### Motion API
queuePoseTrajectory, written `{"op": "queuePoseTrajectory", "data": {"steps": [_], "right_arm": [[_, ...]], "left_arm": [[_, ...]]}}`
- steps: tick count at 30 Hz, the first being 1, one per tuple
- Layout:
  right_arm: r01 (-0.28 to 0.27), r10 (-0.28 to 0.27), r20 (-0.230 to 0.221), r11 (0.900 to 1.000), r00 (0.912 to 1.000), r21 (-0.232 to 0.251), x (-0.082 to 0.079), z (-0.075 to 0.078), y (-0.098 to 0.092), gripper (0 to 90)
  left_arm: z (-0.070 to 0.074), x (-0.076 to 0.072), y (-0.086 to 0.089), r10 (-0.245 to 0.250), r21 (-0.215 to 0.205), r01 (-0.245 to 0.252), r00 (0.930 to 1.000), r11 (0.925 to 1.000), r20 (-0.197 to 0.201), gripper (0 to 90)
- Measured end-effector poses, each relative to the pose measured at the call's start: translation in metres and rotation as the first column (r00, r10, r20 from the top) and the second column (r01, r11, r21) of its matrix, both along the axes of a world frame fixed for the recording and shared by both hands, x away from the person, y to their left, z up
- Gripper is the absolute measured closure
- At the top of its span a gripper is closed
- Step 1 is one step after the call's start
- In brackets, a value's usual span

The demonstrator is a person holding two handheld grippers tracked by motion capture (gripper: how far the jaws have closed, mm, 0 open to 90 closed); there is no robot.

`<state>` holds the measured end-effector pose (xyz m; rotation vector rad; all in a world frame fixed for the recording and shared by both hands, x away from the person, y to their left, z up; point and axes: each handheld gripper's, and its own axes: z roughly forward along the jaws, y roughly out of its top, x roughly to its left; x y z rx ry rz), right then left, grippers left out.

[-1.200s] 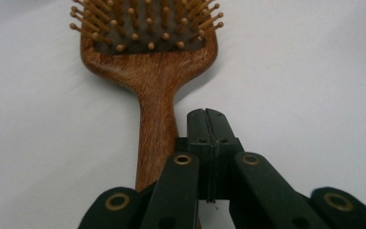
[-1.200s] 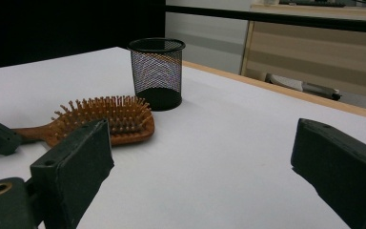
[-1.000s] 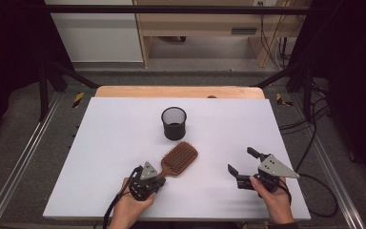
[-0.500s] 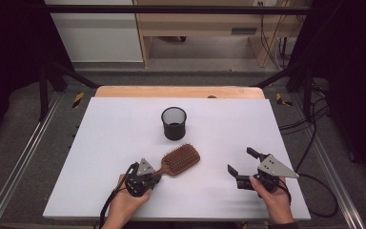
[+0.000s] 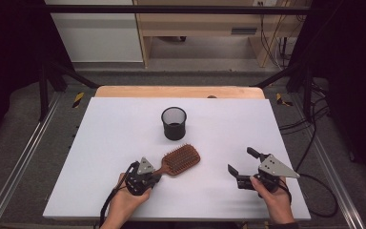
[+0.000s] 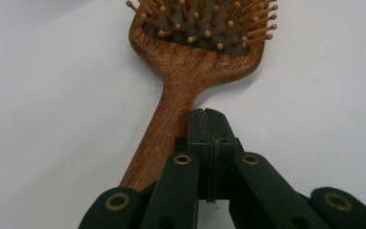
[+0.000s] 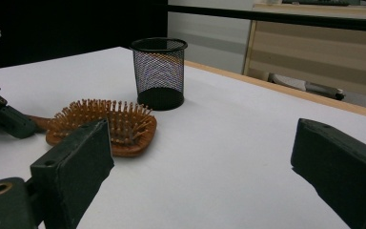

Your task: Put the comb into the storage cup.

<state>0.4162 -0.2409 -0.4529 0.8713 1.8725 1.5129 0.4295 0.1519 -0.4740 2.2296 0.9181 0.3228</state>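
— Since a second ago the hairbrush [image 5: 180, 160] has swung flatter, and its head now points right rather than toward the far edge; the left gripper [image 5: 153, 177] has shifted a little with it.

— Is it gripped?

— The left jaws are pressed fully together and lie on the right side of the wooden handle, touching it, with nothing between them.

— And the brush itself?

— It lies bristles up on the white table [image 5: 100, 143], near the front edge — the black mesh cup [image 5: 174, 123] stands just beyond it.

— The other hand?

— The right gripper [image 5: 240, 161] rests at the near right, jaws wide apart and empty, well apart from the brush.
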Motion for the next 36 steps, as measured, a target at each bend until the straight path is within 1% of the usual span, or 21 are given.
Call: {"op": "queuePoseTrajectory", "data": {"steps": [1, 2, 5, 6, 9, 10, 12, 15, 17, 18, 21, 24, 25, 26, 27, 28, 29, 30, 33, 34, 36], "right_arm": [[0.0, 0.0, -0.001, 1.0, 1.0, 0.001, 0.0, 0.0, 0.0, 6.8], [0.001, -0.001, -0.001, 1.0, 1.0, 0.002, 0.0, 0.0, 0.0, 6.8], [0.001, -0.001, -0.001, 1.0, 1.0, 0.003, 0.0, 0.0, 0.0, 6.8], [0.0, 0.0, -0.001, 1.0, 1.0, 0.003, 0.0, 0.0, 0.0, 6.8], [0.0, 0.0, -0.003, 1.0, 1.0, 0.003, 0.0, 0.0, 0.0, 6.8], [0.001, -0.001, -0.003, 1.0, 1.0, 0.003, 0.0, 0.0, 0.0, 6.8], [0.0, 0.0, -0.002, 1.0, 1.0, 0.003, 0.0, 0.0, 0.0, 6.8], [-0.002, 0.002, 0.0, 1.0, 1.0, 0.003, 0.0, 0.0, 0.0, 6.8], [-0.002, 0.002, 0.0, 1.0, 1.0, 0.003, 0.0, 0.001, 0.0, 6.8], [-0.002, 0.002, -0.001, 1.0, 1.0, 0.002, 0.0, 0.0, 0.0, 6.8], [-0.003, 0.003, -0.003, 1.0, 1.0, 0.002, 0.001, 0.0, 0.0, 6.8], [-0.005, 0.005, -0.003, 1.0, 1.0, 0.002, 0.001, 0.0, 0.001, 6.8], [-0.005, 0.005, -0.004, 1.0, 1.0, 0.001, 0.0, 0.0, 0.001, 6.8], [-0.005, 0.005, -0.006, 1.0, 1.0, 0.0, 0.001, 0.0, 0.001, 6.8], [-0.007, 0.007, -0.008, 1.0, 0.9999, -0.002, 0.001, 0.0, 0.001, 6.8], [-0.007, 0.007, -0.008, 1.0, 0.9999, -0.003, 0.001, 0.0, 0.001, 6.8], [-0.007, 0.007, -0.008, 1.0, 0.9999, -0.003, 0.001, 0.0, 0.001, 6.8], [-0.008, 0.008, -0.009, 1.0, 0.9999, -0.005, 0.001, 0.0, 0.001, 6.8], [-0.009, 0.009, -0.011, 1.0, 0.9999, -0.005, 0.001, 0.0, 0.001, 6.8], [-0.009, 0.009, -0.01, 1.0, 0.9999, -0.006, 0.001, 0.0, 0.001, 6.8], [-0.01, 0.01, -0.011, 1.0, 0.9999, -0.006, 0.001, 0.0, 0.002, 6.8]], "left_arm": [[0.001, 0.0, -0.001, -0.005, 0.002, 0.005, 1.0, 1.0, -0.001, 90.0], [0.003, 0.0, -0.002, -0.018, 0.014, 0.018, 0.9998, 0.9997, 0.002, 90.0], [0.007, -0.001, -0.004, -0.029, 0.018, 0.029, 0.9995, 0.9994, 0.007, 90.0], [0.013, -0.001, -0.006, -0.039, 0.022, 0.039, 0.999, 0.999, 0.022, 90.0], [0.025, 0.004, -0.007, -0.046, 0.045, 0.043, 0.997, 0.9981, 0.063, 90.0], [0.025, 0.004, -0.007, -0.046, 0.045, 0.043, 0.997, 0.9981, 0.063, 90.0], [0.035, 0.011, -0.005, -0.041, 0.051, 0.038, 0.9965, 0.998, 0.073, 90.0], [0.044, 0.022, -0.002, -0.03, 0.038, 0.027, 0.9969, 0.9989, 0.072, 90.0], [0.05, 0.027, 0.0, -0.03, 0.033, 0.028, 0.9974, 0.9991, 0.066, 90.0], [0.052, 0.029, 0.001, -0.035, 0.034, 0.033, 0.9977, 0.9989, 0.057, 90.0], [0.059, 0.035, 0.002, -0.041, 0.039, 0.039, 0.998, 0.9985, 0.049, 88.6], [0.065, 0.037, 0.003, -0.042, 0.047, 0.039, 0.997, 0.9981, 0.065, 82.5], [0.065, 0.037, 0.003, -0.042, 0.047, 0.039, 0.997, 0.9981, 0.065, 79.2], [0.065, 0.037, 0.003, -0.036, 0.051, 0.033, 0.9966, 0.9982, 0.074, 74.2], [0.066, 0.037, 0.004, -0.017, 0.046, 0.012, 0.9949, 0.9988, 0.099, 68.3], [0.066, 0.037, 0.004, -0.015, 0.04, 0.011, 0.9941, 0.9992, 0.107, 63.9], [0.066, 0.037, 0.004, -0.015, 0.04, 0.011, 0.9941, 0.9992, 0.107, 60.4], [0.065, 0.037, 0.003, -0.006, 0.046, 0.001, 0.992, 0.999, 0.126, 55.9], [0.064, 0.036, 0.002, -0.001, 0.052, -0.007, 0.9908, 0.9986, 0.135, 40.9], [0.064, 0.036, 0.001, 0.0, 0.058, -0.009, 0.9902, 0.9983, 0.139, 40.9], [0.062, 0.037, -0.001, -0.005, 0.071, -0.004, 0.9911, 0.9975, 0.133, 29.1]]}}
